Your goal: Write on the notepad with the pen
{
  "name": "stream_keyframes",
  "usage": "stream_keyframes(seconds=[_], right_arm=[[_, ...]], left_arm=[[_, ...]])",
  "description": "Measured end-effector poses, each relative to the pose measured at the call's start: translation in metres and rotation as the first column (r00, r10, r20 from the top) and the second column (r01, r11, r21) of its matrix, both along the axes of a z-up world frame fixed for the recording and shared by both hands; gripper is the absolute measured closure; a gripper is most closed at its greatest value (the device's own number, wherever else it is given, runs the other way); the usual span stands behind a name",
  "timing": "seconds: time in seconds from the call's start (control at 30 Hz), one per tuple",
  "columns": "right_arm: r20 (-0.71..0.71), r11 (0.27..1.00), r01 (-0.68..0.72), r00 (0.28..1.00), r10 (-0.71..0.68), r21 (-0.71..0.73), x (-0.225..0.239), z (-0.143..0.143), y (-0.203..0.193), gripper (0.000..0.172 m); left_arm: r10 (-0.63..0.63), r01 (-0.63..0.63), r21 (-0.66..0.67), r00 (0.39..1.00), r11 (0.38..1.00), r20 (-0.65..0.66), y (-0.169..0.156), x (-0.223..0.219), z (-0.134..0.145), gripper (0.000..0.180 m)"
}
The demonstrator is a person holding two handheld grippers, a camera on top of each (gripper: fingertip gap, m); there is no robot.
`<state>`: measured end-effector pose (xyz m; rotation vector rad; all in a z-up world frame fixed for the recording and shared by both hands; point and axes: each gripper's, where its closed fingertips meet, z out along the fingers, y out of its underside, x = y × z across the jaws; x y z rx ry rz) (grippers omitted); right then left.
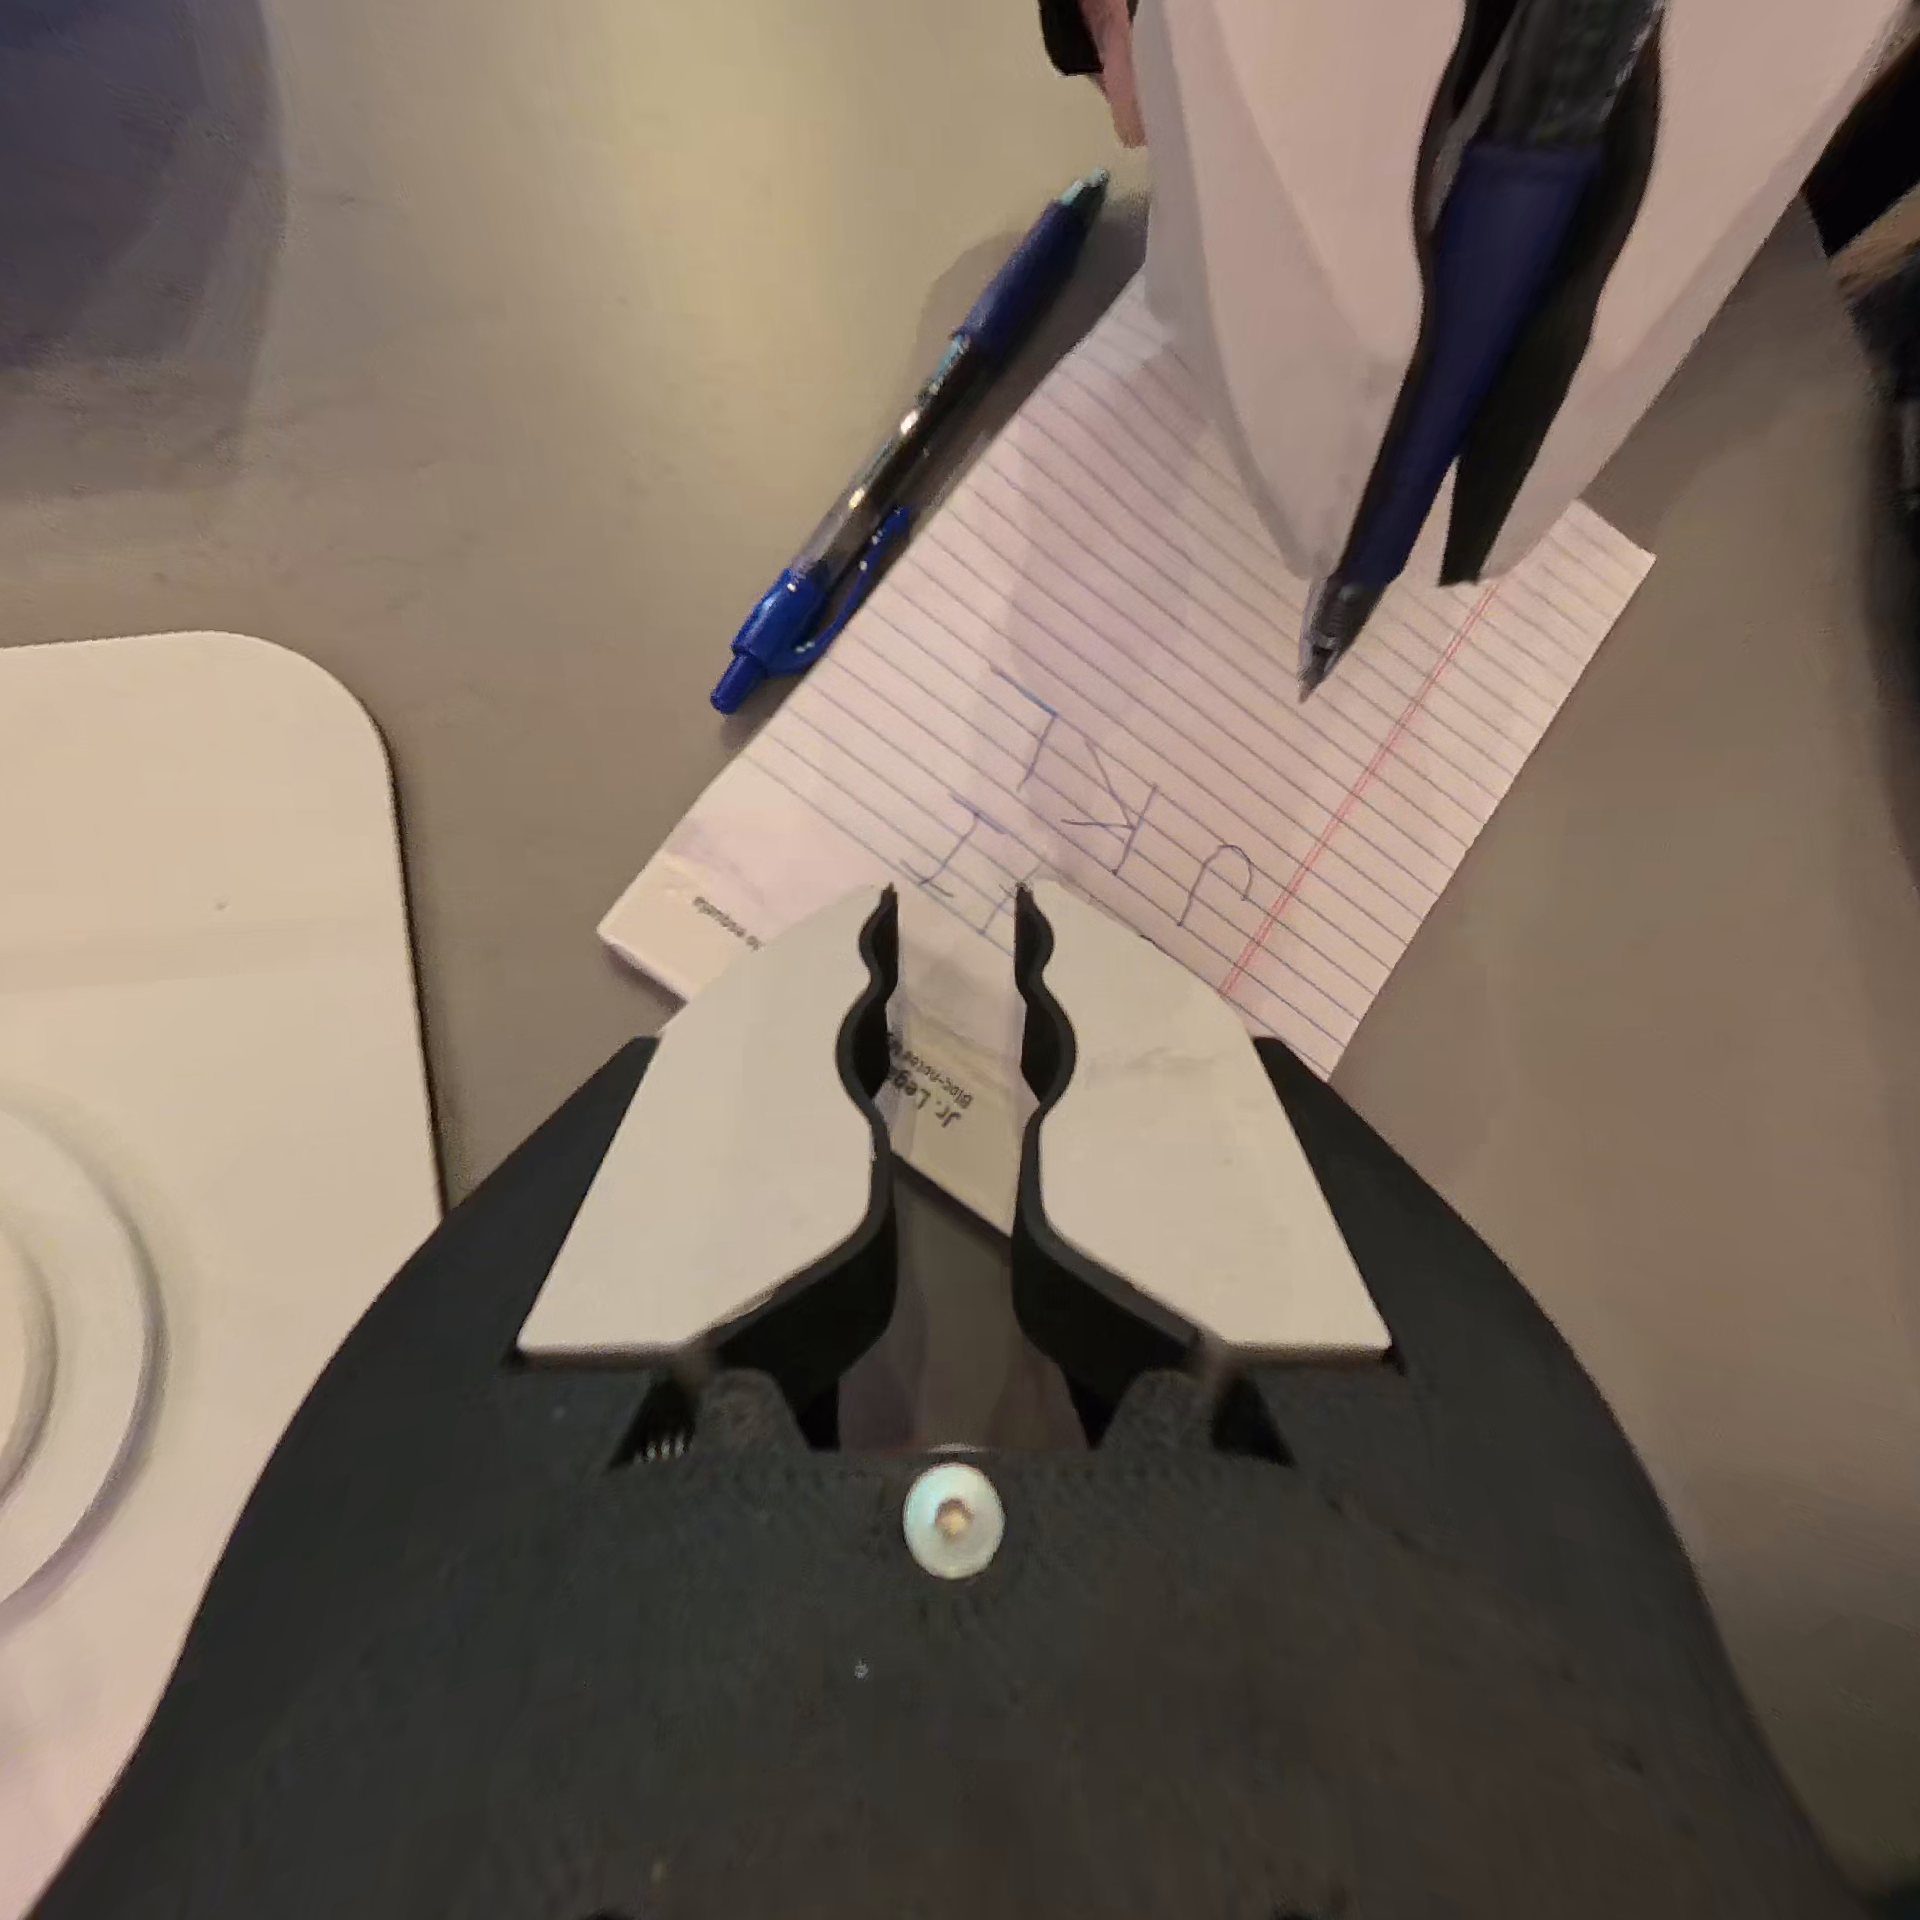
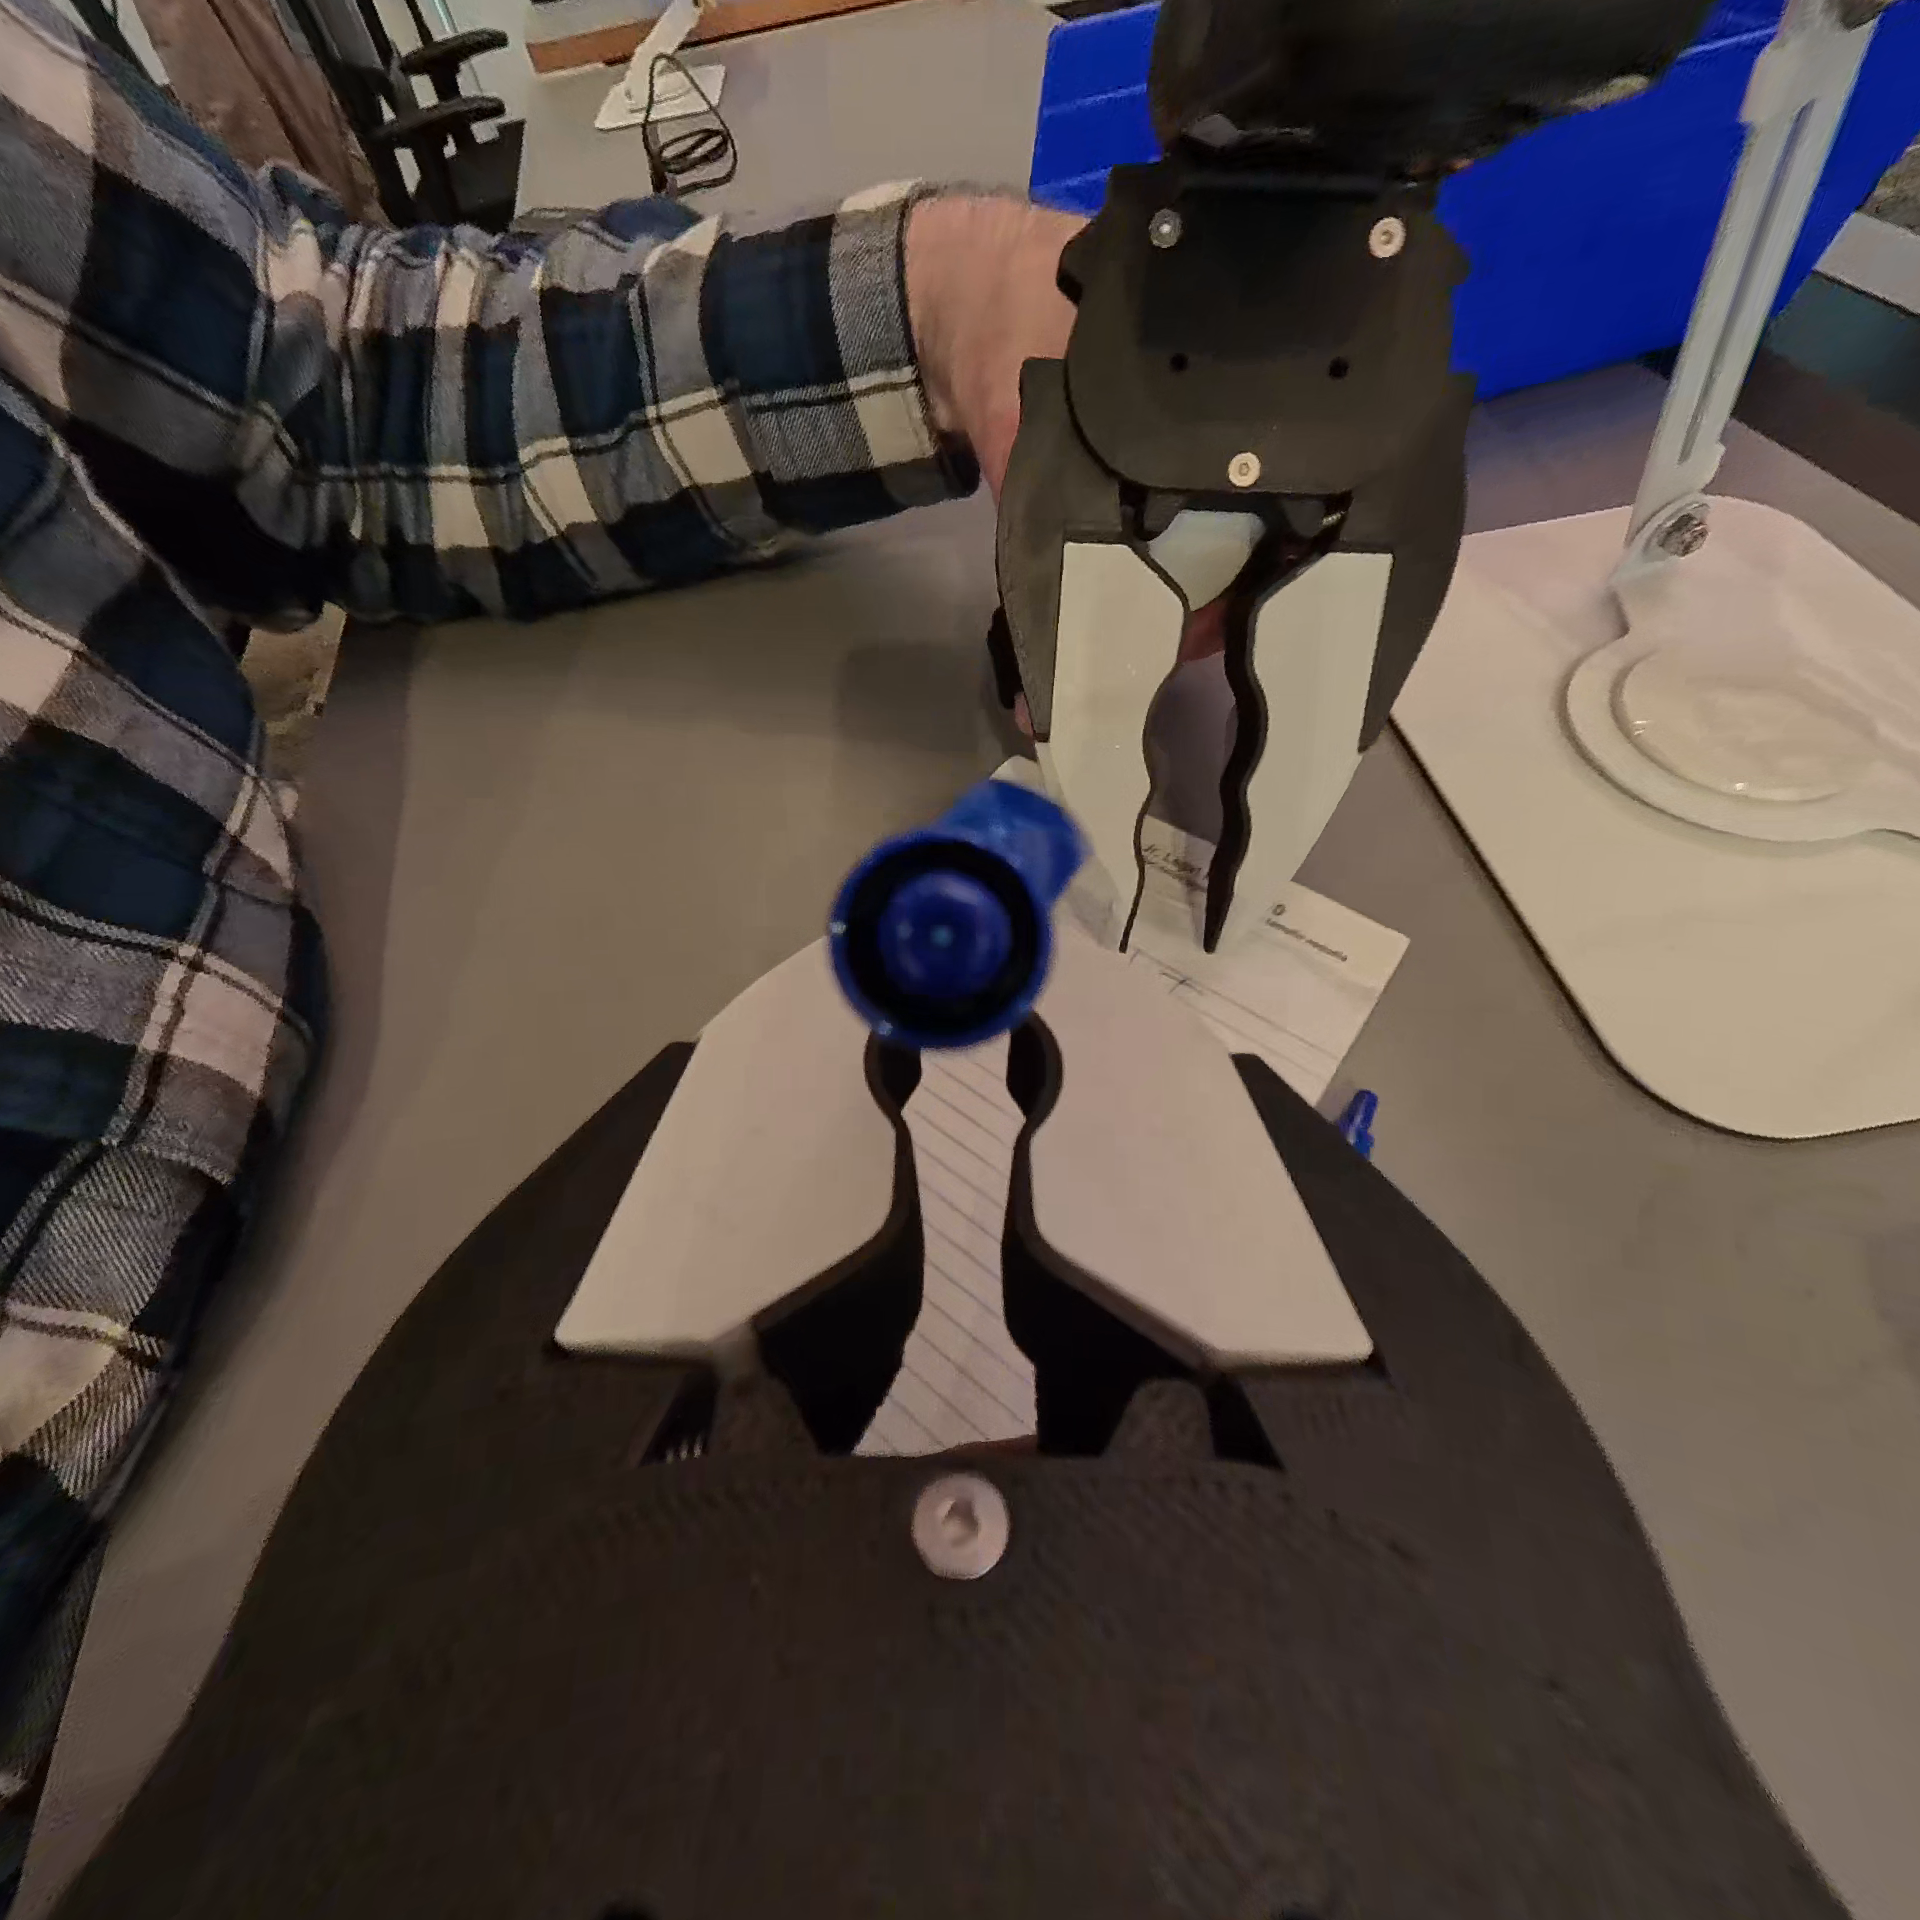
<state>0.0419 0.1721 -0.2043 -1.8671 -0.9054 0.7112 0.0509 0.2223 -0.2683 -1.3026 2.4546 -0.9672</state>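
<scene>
Jaws of right gripper [image 2: 956,1023] clamp blue pen [image 1: 1444,416]; nib above notepad [image 1: 1195,675].

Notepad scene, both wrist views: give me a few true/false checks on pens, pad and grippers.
1. The right gripper holds a blue pen tip down over the notepad. True.
2. The notepad page is blank. False: blue pen marks already sit on its lines.
3. A second blue pen lies on the grey table beside the notepad. True.
4. The left gripper grips that second pen. False: its jaws stand apart over the notepad's bound edge, clamping nothing.
5. The notepad rests on the white stand base. False: it lies on the table, apart from the base.
</scene>
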Motion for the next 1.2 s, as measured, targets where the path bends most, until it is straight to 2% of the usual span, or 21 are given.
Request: stream_keyframes(seconds=[0.03,0.37,0.53,0.8,0.9,0.97,1.03,1.13,1.2], right_arm=[[-0.003,1.000,-0.006,1.000,0.006,0.000,-0.002,-0.002,-0.003,0.160],[0.125,0.999,-0.040,0.991,0.042,-0.018,-0.018,-0.034,-0.010,0.160],[0.171,0.999,-0.042,0.984,0.044,-0.014,-0.017,-0.039,-0.010,0.160],[0.145,0.999,-0.033,0.989,0.037,-0.029,-0.014,-0.037,-0.008,0.160],[0.085,0.999,0.000,0.996,0.003,-0.043,-0.011,-0.028,-0.004,0.160],[0.002,0.996,0.062,0.998,-0.062,-0.057,-0.001,-0.012,0.004,0.159],[-0.122,0.985,0.146,0.980,-0.157,-0.094,0.016,0.008,0.015,0.160],[-0.299,0.954,0.227,0.913,-0.278,-0.194,0.044,0.030,0.030,0.160],[-0.380,0.940,0.238,0.868,-0.319,-0.246,0.054,0.038,0.038,0.160]], left_arm=[[-0.007,0.007,0.011,1.000,1.000,-0.018,-0.001,-0.001,-0.003,0.160],[0.009,-0.007,0.072,1.000,0.997,-0.029,-0.001,0.002,-0.008,0.169],[0.014,-0.011,0.080,0.999,0.997,-0.032,0.001,0.001,-0.008,0.173],[0.009,-0.007,0.091,0.999,0.996,-0.030,0.000,0.002,-0.008,0.173],[0.022,-0.019,0.109,0.999,0.994,-0.027,0.003,0.002,-0.006,0.161],[0.042,-0.045,0.104,0.999,0.994,0.031,0.004,0.007,0.007,0.148],[0.053,-0.065,0.069,0.986,0.996,0.160,-0.003,0.018,0.034,0.140],[0.047,-0.092,0.110,0.932,0.990,0.360,-0.018,0.036,0.071,0.136],[0.055,-0.173,0.205,0.875,0.963,0.480,-0.021,0.052,0.084,0.137]])
